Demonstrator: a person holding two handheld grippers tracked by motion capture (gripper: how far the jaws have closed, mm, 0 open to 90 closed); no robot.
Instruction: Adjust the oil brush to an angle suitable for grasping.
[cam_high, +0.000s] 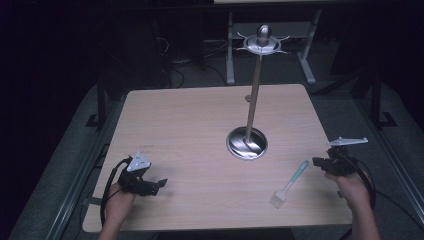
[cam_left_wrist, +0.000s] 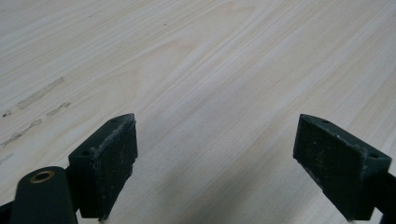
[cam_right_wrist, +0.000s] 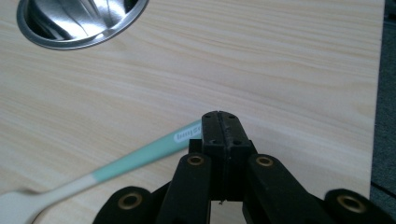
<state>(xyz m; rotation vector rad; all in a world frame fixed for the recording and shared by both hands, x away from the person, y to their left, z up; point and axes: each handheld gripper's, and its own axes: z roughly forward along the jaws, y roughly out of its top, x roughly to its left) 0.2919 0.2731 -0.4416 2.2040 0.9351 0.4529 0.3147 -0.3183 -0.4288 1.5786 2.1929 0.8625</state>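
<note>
A pastry brush (cam_high: 289, 185) with a mint-green handle and pale bristles lies flat on the light wooden table (cam_high: 190, 130), on the near right side of the metal utensil stand (cam_high: 248, 142) and well apart from its round base. In the high view the brush runs diagonally: its bristle end points toward the table's near edge, and its green handle end points away, toward the right gripper (cam_high: 320, 162).

The right gripper sits near the table's right edge, to the right of the stand's base, held in a hand (cam_high: 352, 187) that comes in from below. In the right gripper view its 2 black jaws are pressed together, with no gap showing between them. The tip of the brush handle (cam_right_wrist: 140, 156) passes just behind the left side of the closed jaws (cam_right_wrist: 219, 128); whether the jaws touch the handle there cannot be told, but the handle is not between them. The shiny rim of the stand's base (cam_right_wrist: 79, 23) shows in the upper left of that view.

The left gripper (cam_high: 150, 186) rests low over the table on the near left side of the stand, well apart from both the base and the brush. In the left gripper view its 2 jaws stand spread wide, with bare wood grain (cam_left_wrist: 215, 93) between them and nothing held.

The stand's thin pole rises from the base to a ring of hooks (cam_high: 263, 45) at the top.
</note>
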